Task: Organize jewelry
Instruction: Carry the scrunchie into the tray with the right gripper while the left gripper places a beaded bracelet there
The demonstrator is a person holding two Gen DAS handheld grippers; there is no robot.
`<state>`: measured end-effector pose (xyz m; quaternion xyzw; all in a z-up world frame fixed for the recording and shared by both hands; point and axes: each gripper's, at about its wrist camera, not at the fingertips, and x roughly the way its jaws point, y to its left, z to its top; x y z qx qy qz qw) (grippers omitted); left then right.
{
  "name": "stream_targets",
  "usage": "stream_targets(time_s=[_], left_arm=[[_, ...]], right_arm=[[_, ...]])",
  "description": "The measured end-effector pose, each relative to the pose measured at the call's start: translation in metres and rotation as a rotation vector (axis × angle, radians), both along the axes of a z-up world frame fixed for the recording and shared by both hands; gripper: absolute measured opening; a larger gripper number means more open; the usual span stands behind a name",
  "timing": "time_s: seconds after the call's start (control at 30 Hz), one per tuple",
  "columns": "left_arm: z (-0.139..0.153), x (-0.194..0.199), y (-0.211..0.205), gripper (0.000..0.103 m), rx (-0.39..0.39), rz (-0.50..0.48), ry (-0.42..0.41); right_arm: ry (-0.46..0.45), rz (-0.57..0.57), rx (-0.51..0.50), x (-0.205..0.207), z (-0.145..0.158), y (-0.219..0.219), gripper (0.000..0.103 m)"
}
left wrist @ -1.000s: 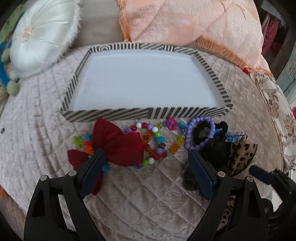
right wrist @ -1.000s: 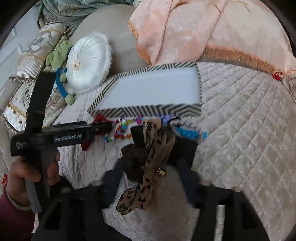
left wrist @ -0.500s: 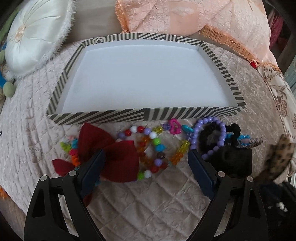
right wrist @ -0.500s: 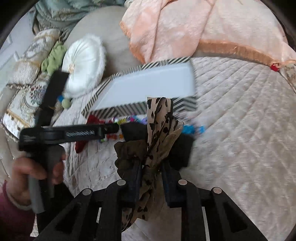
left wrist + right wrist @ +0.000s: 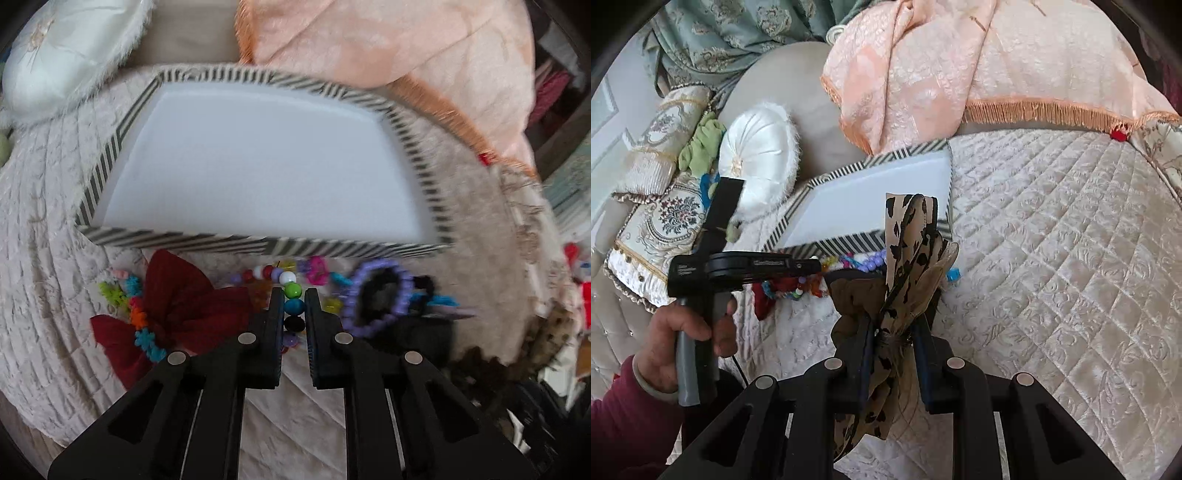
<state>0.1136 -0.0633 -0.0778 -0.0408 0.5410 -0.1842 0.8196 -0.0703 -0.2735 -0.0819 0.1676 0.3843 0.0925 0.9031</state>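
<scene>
Jewelry lies in a row on the quilted bed (image 5: 1052,258), just at the 6 o'clock side of the striped tray (image 5: 258,245). Left hand-held gripper (image 5: 294,295) is closing around the colourful bead bracelet (image 5: 293,291), beads lined up between its jaws. At 9 o'clock sits a dark red bow (image 5: 184,306), at 3 o'clock a purple bead bracelet (image 5: 373,325). Right hand-held gripper (image 5: 894,325) is clamped tight on a leopard-print bow (image 5: 908,251), lifted clear of the quilt.
</scene>
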Motion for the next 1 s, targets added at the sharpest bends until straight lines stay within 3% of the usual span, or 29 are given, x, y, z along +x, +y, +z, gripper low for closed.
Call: stream_targets(time_s=[0.23, 0.43, 0.7, 1.0], left_arm=[[0.054, -0.013, 0.011, 0.01, -0.043, -0.026, -0.084], [0.075, -0.015, 0.023, 0.01, -0.062, -0.015, -0.122], [0.079, 0.002, 0.033, 0.01, -0.015, 0.033, -0.151], [0.061, 0.04, 0.039, 0.01, 0.083, 0.086, -0.167]], right_arm=[[-0.047, 0.02, -0.003, -0.002, 0.021, 0.01, 0.02], [-0.072, 0.045, -0.009, 0.004, 0.034, 0.019, 0.02], [-0.083, 0.057, -0.042, 0.035, 0.044, 0.027, 0.02], [-0.045, 0.049, -0.061, 0.099, 0.043, 0.026, 0.02]])
